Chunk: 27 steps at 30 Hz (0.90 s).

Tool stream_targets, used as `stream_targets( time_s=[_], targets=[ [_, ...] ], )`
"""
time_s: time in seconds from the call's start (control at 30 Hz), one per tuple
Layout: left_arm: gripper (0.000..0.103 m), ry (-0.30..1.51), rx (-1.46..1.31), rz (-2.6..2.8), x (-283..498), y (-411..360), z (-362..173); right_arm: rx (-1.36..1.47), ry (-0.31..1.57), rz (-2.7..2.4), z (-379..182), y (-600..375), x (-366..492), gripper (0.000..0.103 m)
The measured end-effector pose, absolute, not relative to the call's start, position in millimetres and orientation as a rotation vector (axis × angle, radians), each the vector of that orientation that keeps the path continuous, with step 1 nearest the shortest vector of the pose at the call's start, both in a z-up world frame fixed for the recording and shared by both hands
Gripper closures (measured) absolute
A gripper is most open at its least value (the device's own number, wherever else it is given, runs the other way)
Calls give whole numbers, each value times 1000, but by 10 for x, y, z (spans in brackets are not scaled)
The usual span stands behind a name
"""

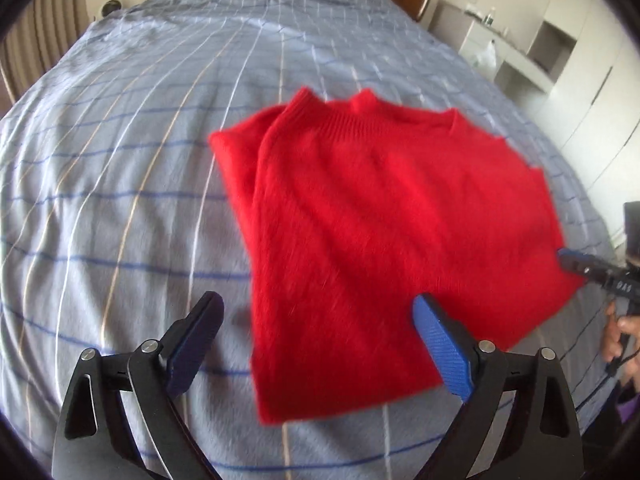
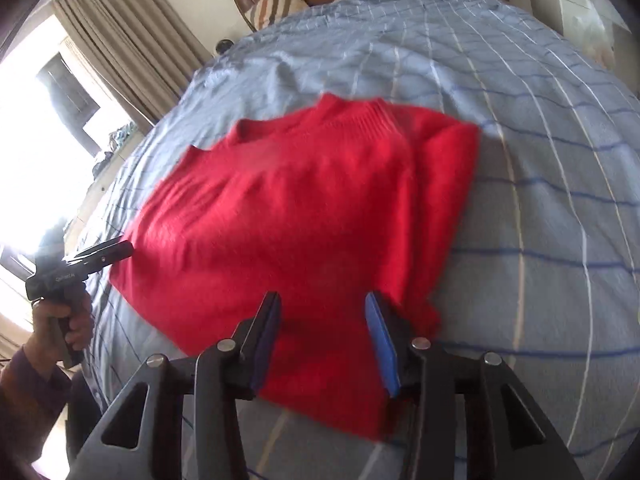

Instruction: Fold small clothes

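Hovering over the near edge of the red sweater, my left claw stands wide open with nothing clamped: one pad sits above the bare bedspread, the other above the knit, so the sweater's near left corner lies between them, and as far as I can tell neither pad touches it. My right claw is only partly open, its two blue pads poised over the near hem toward the sweater's right side, where a folded-in strip of fabric runs along the edge; nothing is pinched there either. The sweater itself lies flat on the blue checked bed, collar pointing away toward the pillows, sides already turned in so it reads as a neat rectangle. I judge the side folds done and the lengthwise fold next: bringing the hem up toward the collar. That calls for both claws to drop onto the hem, bite through all the layers at matching points near the two corners, then lift and carry together so the fold line stays straight. The fluffy knit looks thick and soft, so a shallow bite could slip off the top layer only. Both claws tilt steeply downward at the bed; from each camera I see the other claw at the sweater's far side, a hand wrapped round its grip.
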<state>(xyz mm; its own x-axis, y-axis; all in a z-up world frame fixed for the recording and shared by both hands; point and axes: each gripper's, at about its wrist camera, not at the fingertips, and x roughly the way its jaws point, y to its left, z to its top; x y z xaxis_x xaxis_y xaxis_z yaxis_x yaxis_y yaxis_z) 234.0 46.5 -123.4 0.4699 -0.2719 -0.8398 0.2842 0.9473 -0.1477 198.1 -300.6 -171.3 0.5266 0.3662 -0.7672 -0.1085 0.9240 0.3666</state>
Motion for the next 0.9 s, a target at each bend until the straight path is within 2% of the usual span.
stream_targets(
  time_s=[0.03, 0.07, 0.1, 0.17, 0.23, 0.33, 0.6, 0.9],
  targets=[
    [13, 1021, -3, -336, 2227, 534, -1214, 296, 962, 257, -1685, -3080, 1836, 71],
    [13, 1004, -34, -343, 2110, 609, -1167, 291, 950, 205, -1620, -3133, 1691, 63],
    [11, 982, -62, -348, 1980, 665, -1104, 263, 938, 135, -1541, -3156, 1552, 59],
    [6, 933, -89, -349, 1737, 703, -982, 229, 879, 81, -1368, -3122, 1282, 42],
    [5, 885, -81, -343, 1531, 654, -904, 182, 819, 42, -1226, -3005, 1053, 35],
    [4, 860, -45, -320, 1311, 528, -927, 107, 779, -27, -1142, -2802, 847, 35],
    [4, 890, 67, -243, 1065, 361, -1277, 20, 788, -117, -1090, -2574, 695, 35],
    [2, 894, 123, -212, 962, 297, -1413, -53, 815, -171, -1172, -2545, 632, 35]
  ],
)
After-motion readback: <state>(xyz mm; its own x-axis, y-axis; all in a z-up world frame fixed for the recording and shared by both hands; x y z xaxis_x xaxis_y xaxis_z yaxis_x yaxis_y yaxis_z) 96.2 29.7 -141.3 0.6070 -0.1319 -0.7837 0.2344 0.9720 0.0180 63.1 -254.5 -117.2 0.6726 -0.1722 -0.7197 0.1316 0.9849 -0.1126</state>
